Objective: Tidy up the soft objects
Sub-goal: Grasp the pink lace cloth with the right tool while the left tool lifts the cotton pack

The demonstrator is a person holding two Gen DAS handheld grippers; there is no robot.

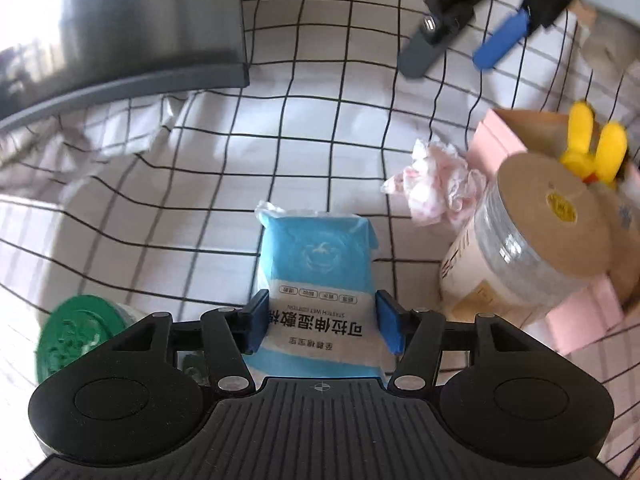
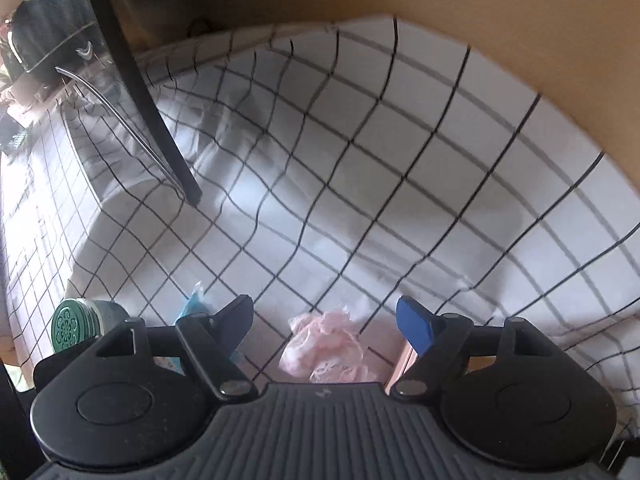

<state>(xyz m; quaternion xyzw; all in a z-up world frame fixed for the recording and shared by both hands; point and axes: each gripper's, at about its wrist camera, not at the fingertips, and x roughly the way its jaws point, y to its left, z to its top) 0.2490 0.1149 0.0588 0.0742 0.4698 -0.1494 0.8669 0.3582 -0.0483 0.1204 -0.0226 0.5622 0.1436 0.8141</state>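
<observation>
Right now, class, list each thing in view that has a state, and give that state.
Left gripper: fingers astride the wipes pack; contact unclear.
Right gripper: open, empty.
Wipes pack: sealed, lying on the cloth.
Pink cloth: crumpled.
Clear jar: lidded, tilted.
Green-lidded jar: closed.

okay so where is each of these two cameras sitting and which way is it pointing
Left wrist: sits on the left gripper, looking steeply down at the blue wet-wipe pack between its jaws; the right gripper shows at top.
Right wrist: sits on the right gripper, looking down at the checked cloth; jaws open.
Shared: the pink crumpled cloth, the green lid, the checked cloth.
</observation>
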